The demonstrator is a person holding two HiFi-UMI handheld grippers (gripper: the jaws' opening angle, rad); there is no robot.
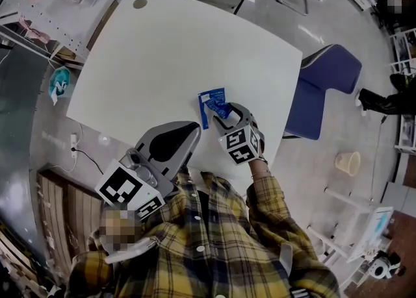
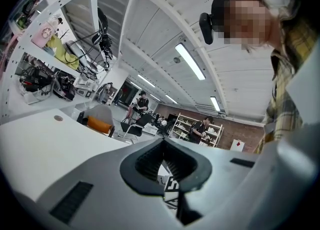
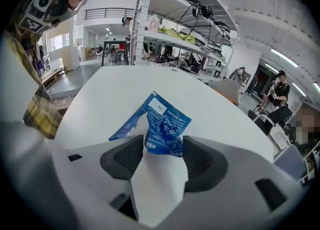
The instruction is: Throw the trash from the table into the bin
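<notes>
as the right gripper (image 3: 163, 147) stands wide around the blue wrapper (image 3: 165, 124) near the 6 o'clock edge of the table (image 1: 162, 50), it should, i think, close on the crumpled middle, the left gripper (image 2: 164, 147) being closed and empty, while the cream bin (image 1: 348, 162) at 4 o'clock hides its contents.

wrapper (image 1: 212, 105): glossy crinkled plastic | table (image 1: 162, 50): smooth matt top | shirt (image 1: 214, 245): checked woven cloth

No words read clearly. The blue wrapper (image 3: 167, 124) at the right gripper's (image 3: 163, 146) jaw tips bears white print, too small to read.
</notes>
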